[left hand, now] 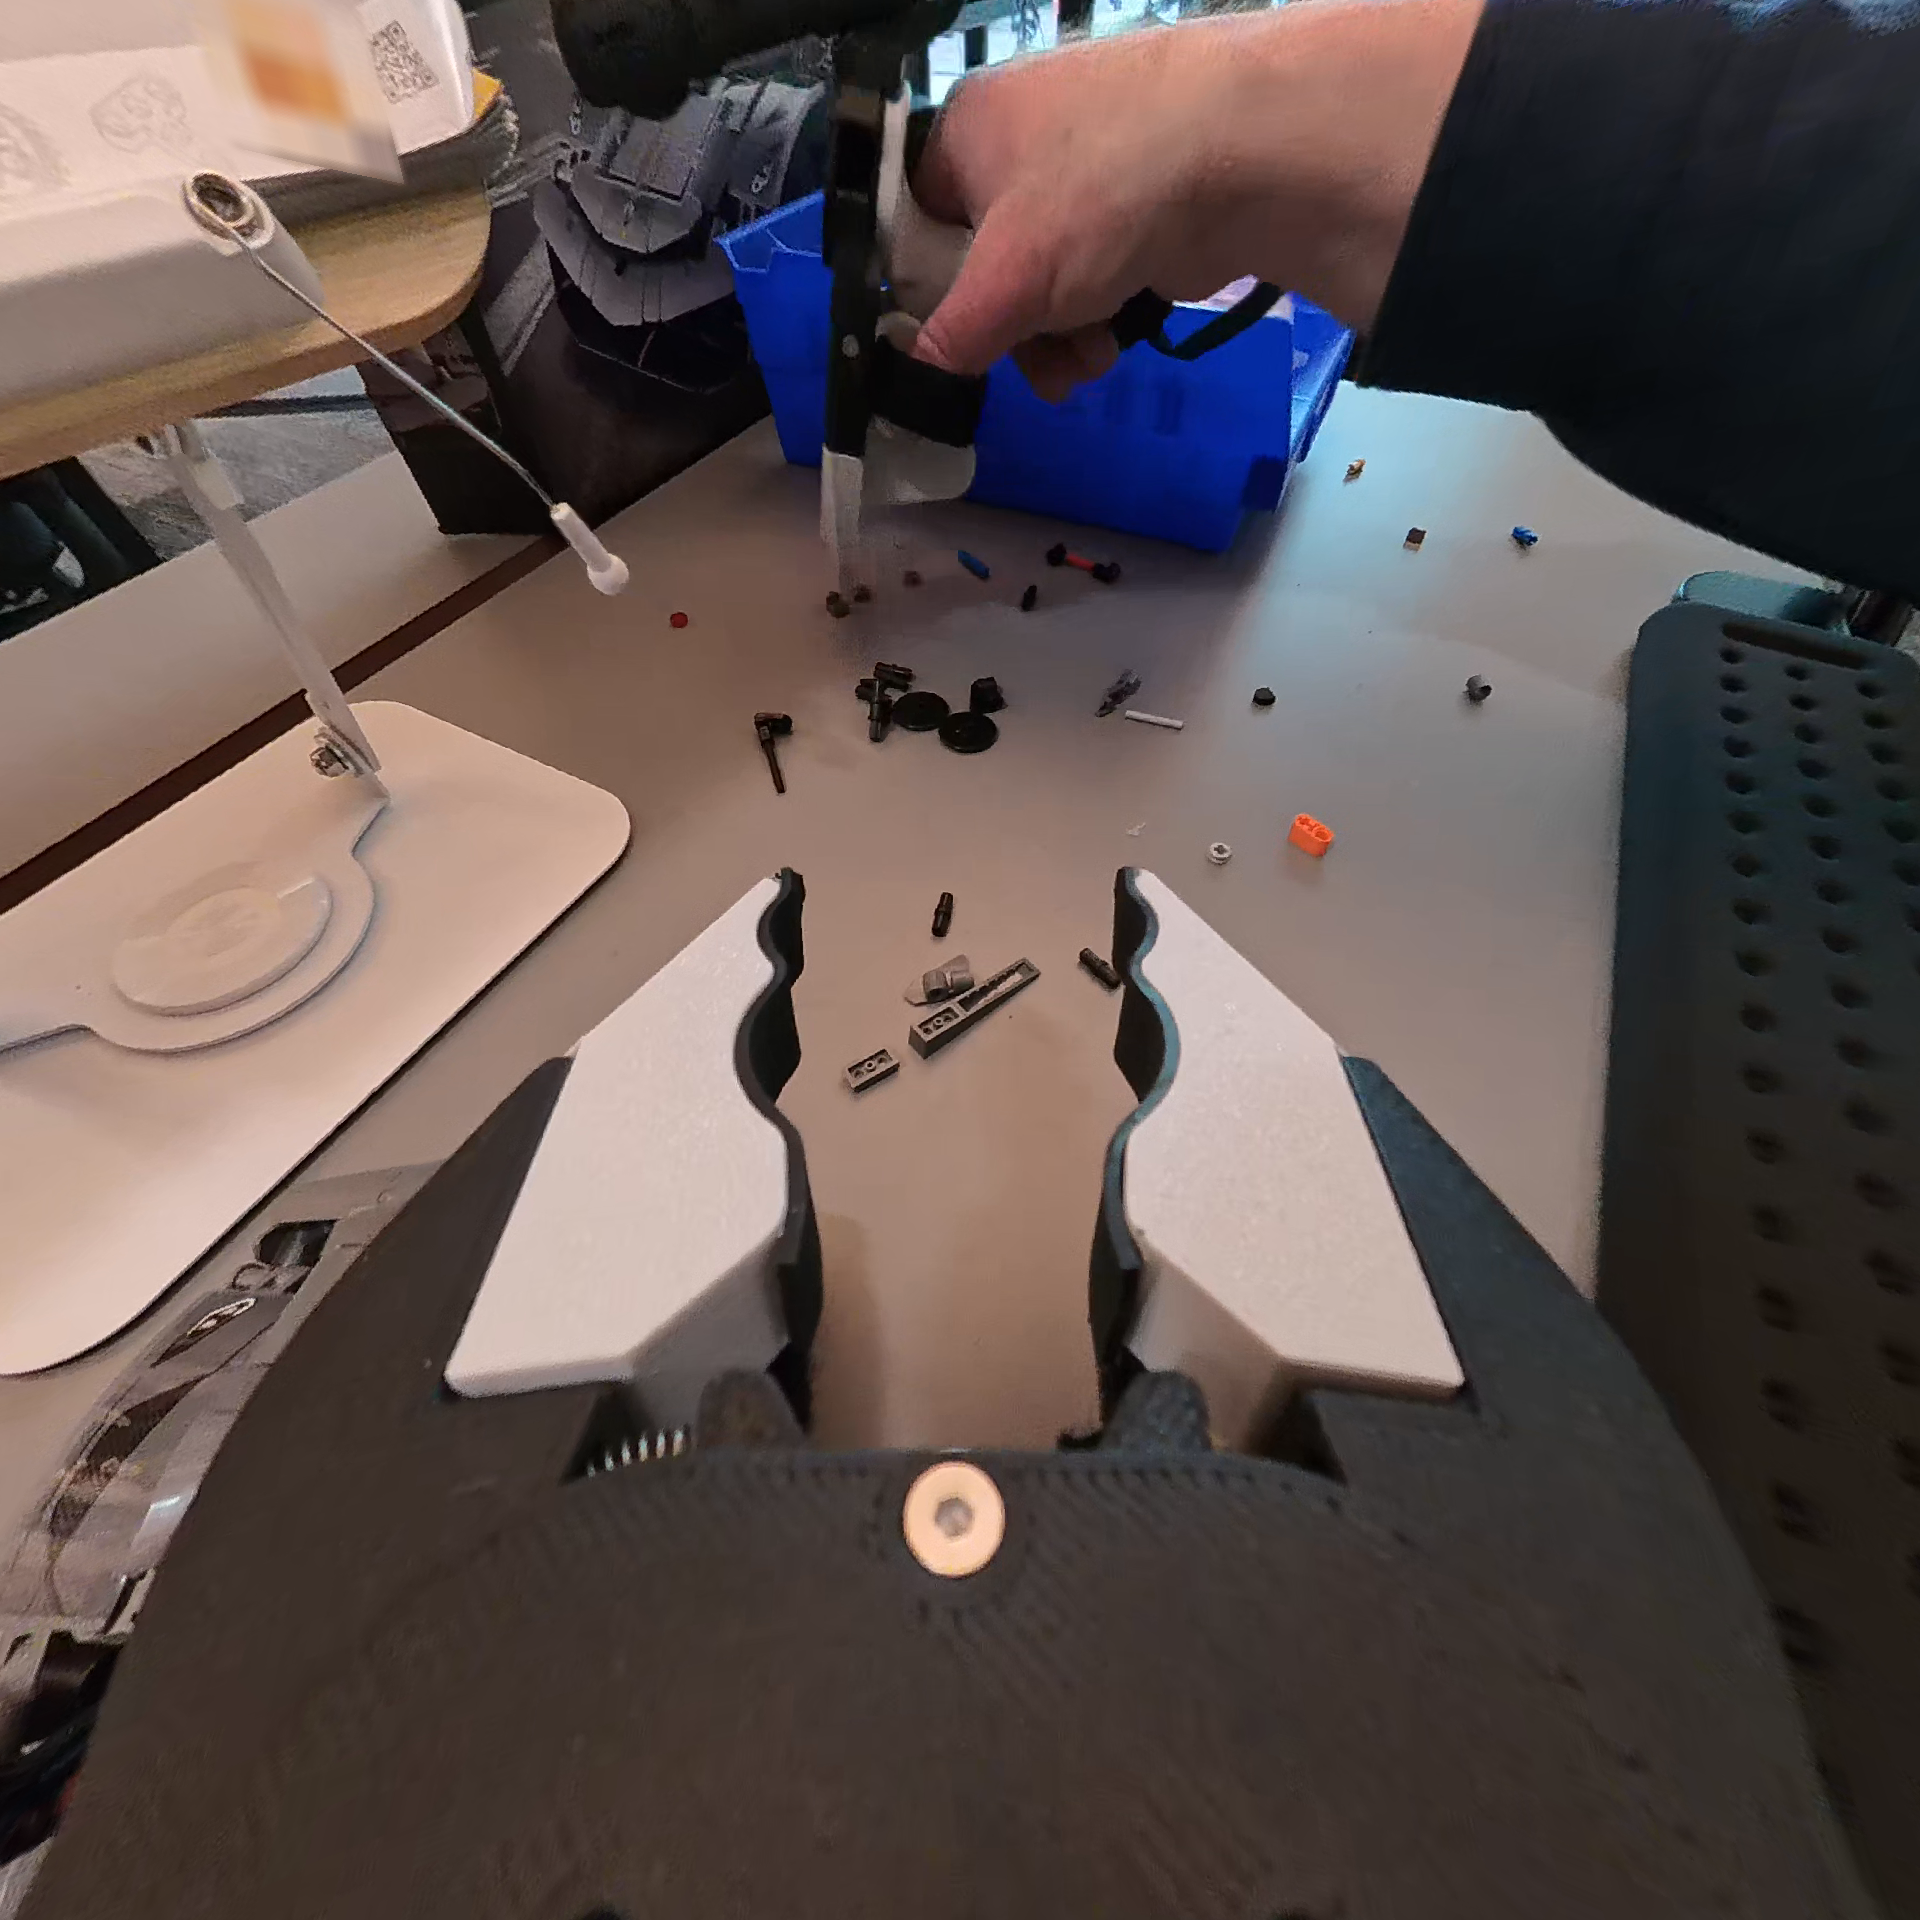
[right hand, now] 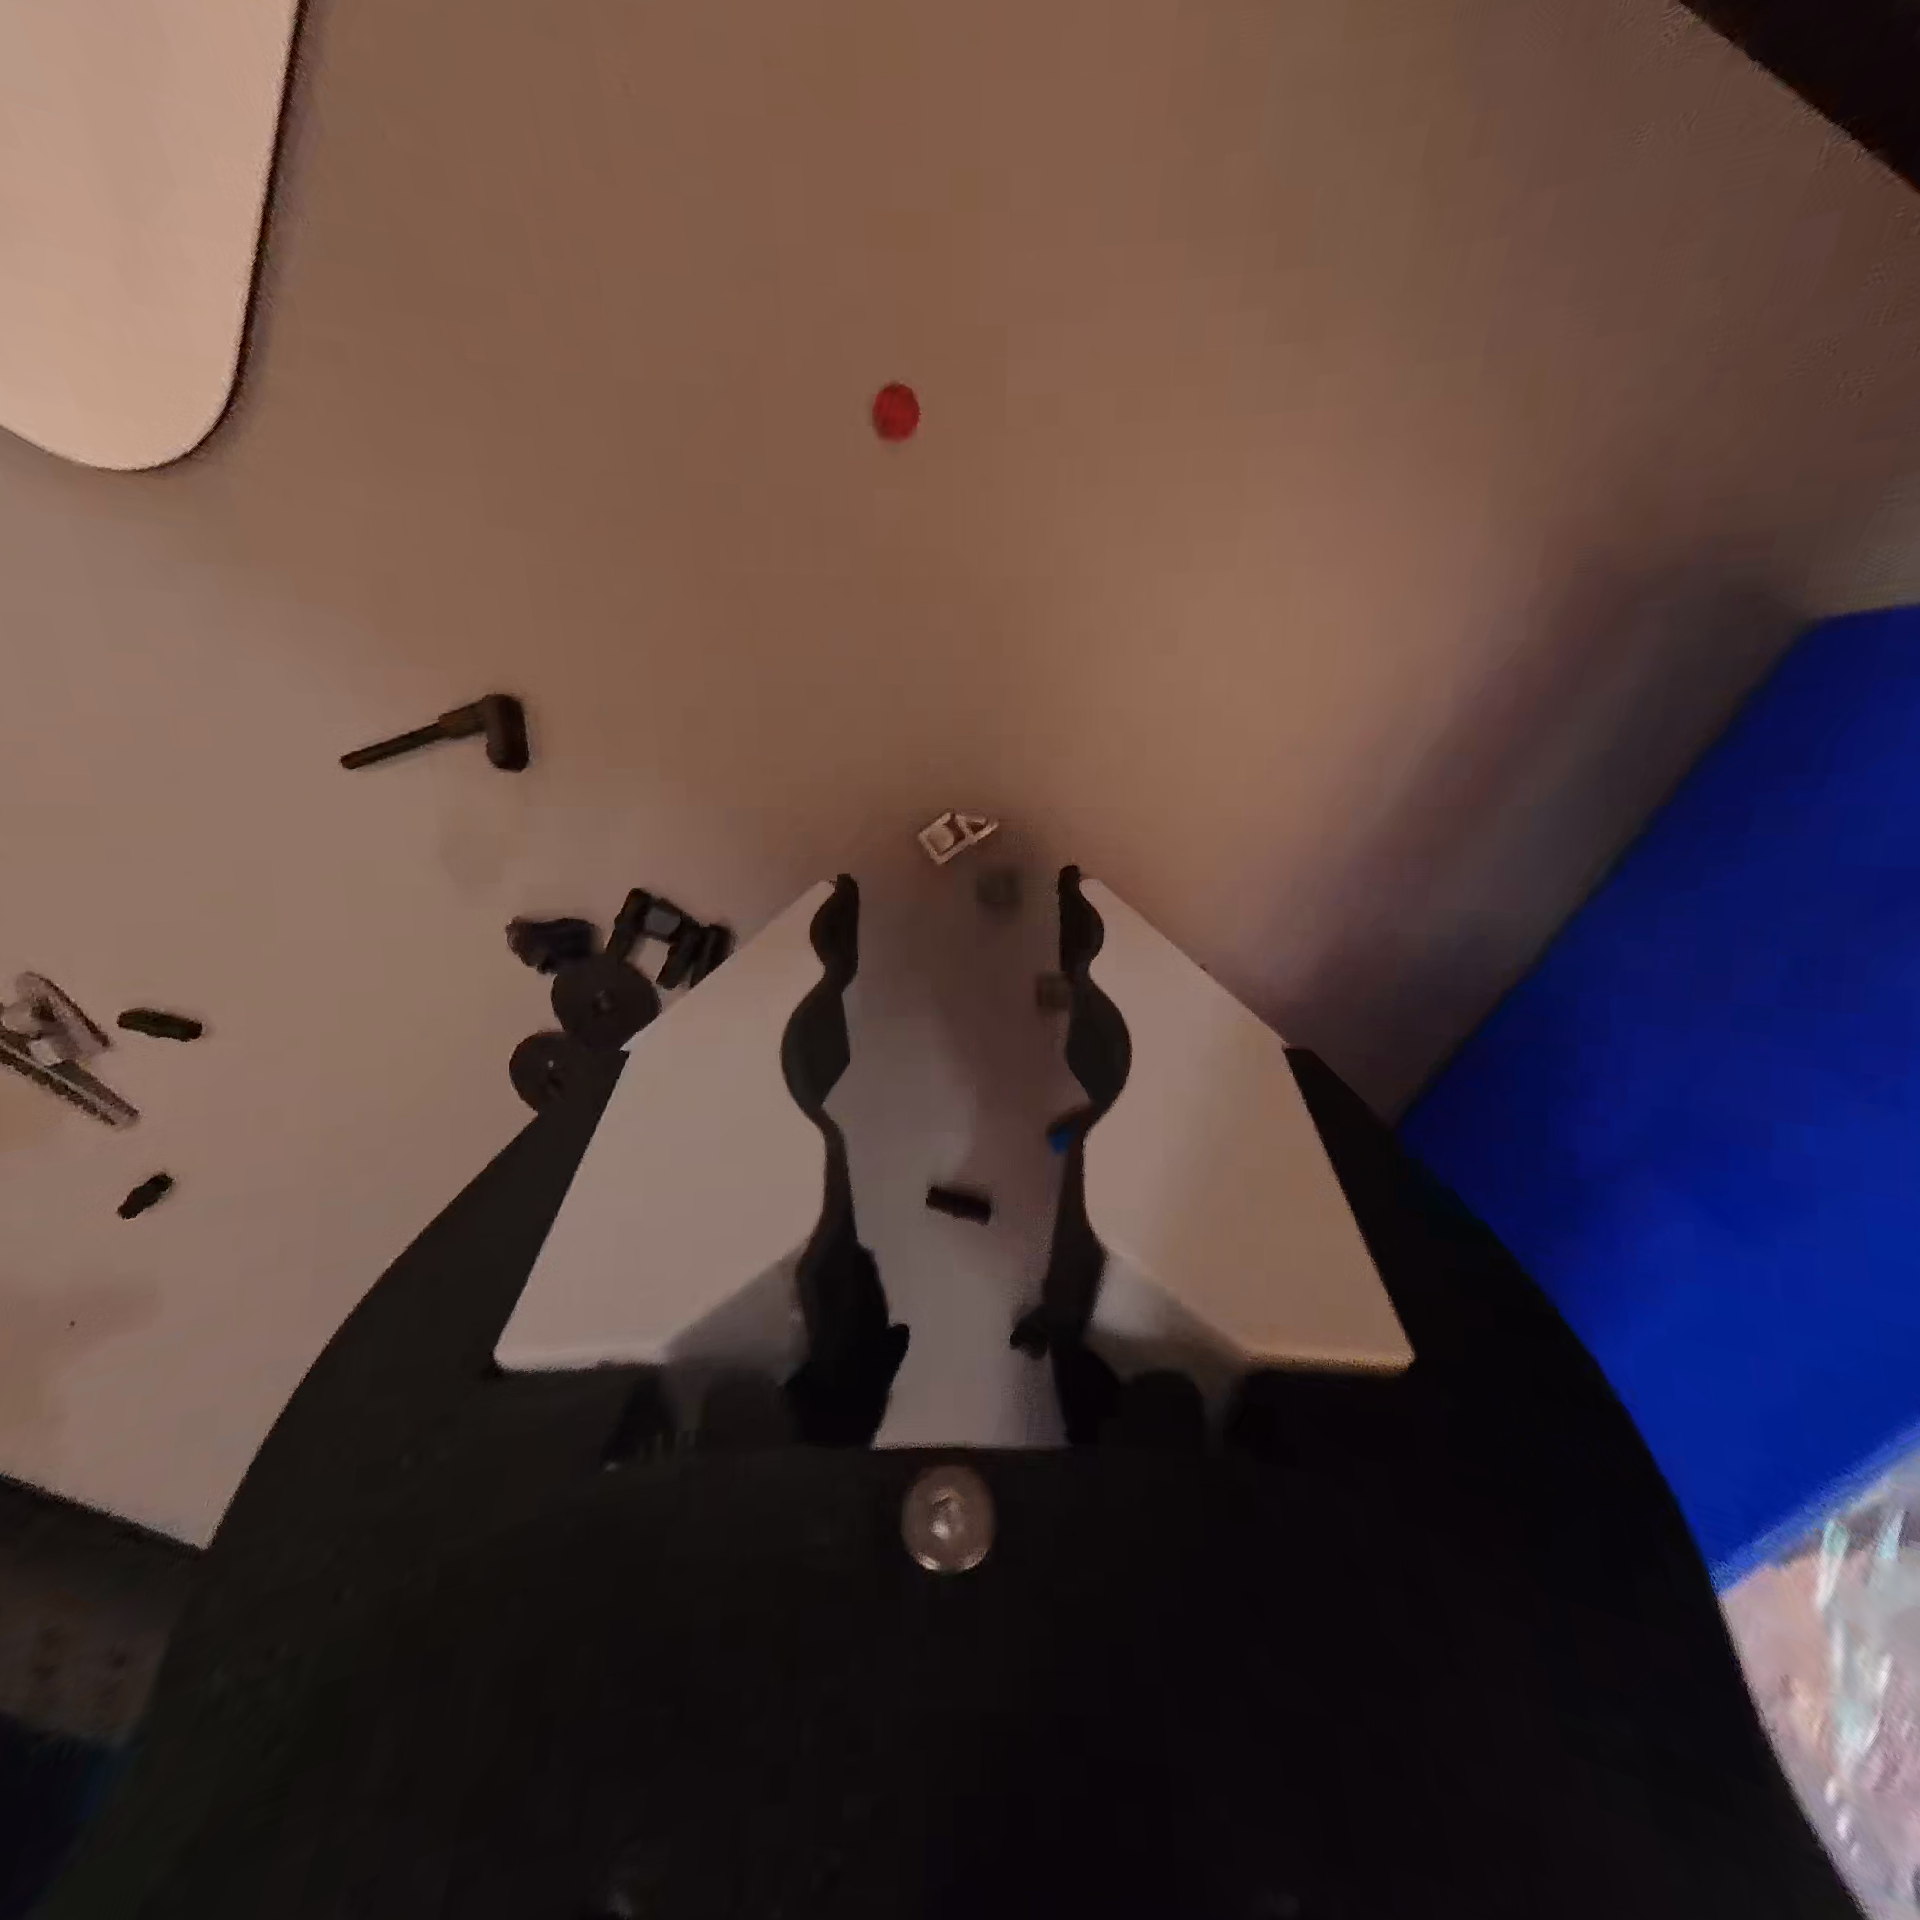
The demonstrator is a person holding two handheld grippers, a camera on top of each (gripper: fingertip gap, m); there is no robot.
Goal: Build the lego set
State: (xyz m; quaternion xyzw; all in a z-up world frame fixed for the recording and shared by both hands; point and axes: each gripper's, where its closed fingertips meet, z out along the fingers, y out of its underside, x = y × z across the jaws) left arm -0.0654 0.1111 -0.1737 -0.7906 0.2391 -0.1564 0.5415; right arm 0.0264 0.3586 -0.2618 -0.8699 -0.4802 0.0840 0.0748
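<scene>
Small lego pieces lie scattered on the grey table (left hand: 1351, 644). My left gripper (left hand: 958, 883) is open and empty, low over a long dark grey plate (left hand: 975, 1008), a small grey plate (left hand: 871, 1070) and short black pins (left hand: 941, 914). My right gripper (right hand: 956, 883) is open, pointing straight down close to the table; it also shows in the left wrist view (left hand: 844, 540), held by a hand (left hand: 1143, 208). A small light grey piece (right hand: 956, 834) lies just ahead of its tips. Small brownish pieces (right hand: 1000, 886) lie between its fingers, touching nothing. A red round stud (right hand: 895, 411) lies farther off.
A blue bin (left hand: 1122, 416) stands at the back behind the right gripper. A white stand base (left hand: 260, 987) lies at the left. Black discs and pins (left hand: 925, 712) sit mid-table, an orange piece (left hand: 1310, 834) to the right. A dark perforated chair part (left hand: 1766, 1039) borders the right edge. The tips of one gripper are about 30 centimeters away from the tips of the other. To reach the red round stud (right hand: 895, 411) in a straight line is about 8 centimeters for my right fingers, about 30 centimeters for my left. My left wrist view (left hand: 676, 619) looks at it from another angle. It is some 10 centimeters from my left tips to the small grey plate (left hand: 871, 1070).
</scene>
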